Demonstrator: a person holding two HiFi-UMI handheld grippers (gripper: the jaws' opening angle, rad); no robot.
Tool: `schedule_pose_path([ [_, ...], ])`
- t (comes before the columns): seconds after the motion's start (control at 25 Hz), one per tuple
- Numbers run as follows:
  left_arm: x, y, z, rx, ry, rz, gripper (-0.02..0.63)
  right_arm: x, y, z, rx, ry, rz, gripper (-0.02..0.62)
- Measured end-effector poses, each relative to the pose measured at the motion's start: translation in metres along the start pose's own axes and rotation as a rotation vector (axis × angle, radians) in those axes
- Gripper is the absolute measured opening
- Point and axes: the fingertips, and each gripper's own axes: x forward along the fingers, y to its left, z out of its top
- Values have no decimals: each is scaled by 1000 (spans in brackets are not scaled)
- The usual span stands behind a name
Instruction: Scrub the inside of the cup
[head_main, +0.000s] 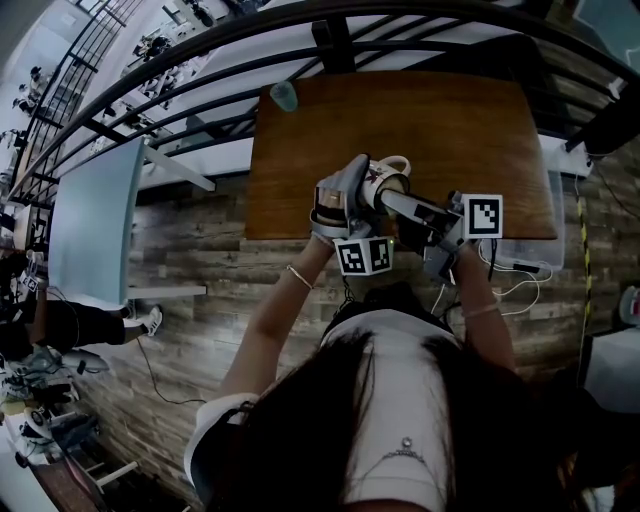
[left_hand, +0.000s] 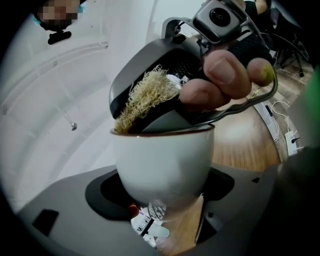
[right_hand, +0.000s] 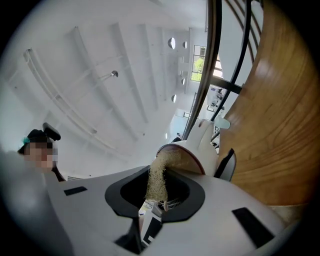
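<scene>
My left gripper (head_main: 356, 192) has its jaws spread wide round the white cup (left_hand: 162, 162), with the pads on its wall. It holds the cup over the wooden table (head_main: 300, 150), mid-frame in the head view. The cup lies on its side, long axis across the frame, mouth toward the right. My right gripper (head_main: 405, 203), nearly closed, pinches a fibre scrubber (right_hand: 157, 180) whose end sits inside the rim.

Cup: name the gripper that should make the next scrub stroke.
Right. The right gripper is shut on the loofah, whose end is inside the cup. The left gripper is shut on the cup, holding it up, so it can only steady it.
</scene>
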Motion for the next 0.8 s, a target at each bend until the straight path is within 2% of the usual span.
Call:
schedule_pose_path([
  [0.2,0,0,1,3,-9,-13,399,1,0,-2,-96,65,-53,74],
  [0.44,-3,-4,0,18,-13,-32,399,4,-4,-11,-281,218,-169,74],
  [0.8,-8,-6,3,38,-14,-54,399,3,-9,-29,-493,437,-275,74],
])
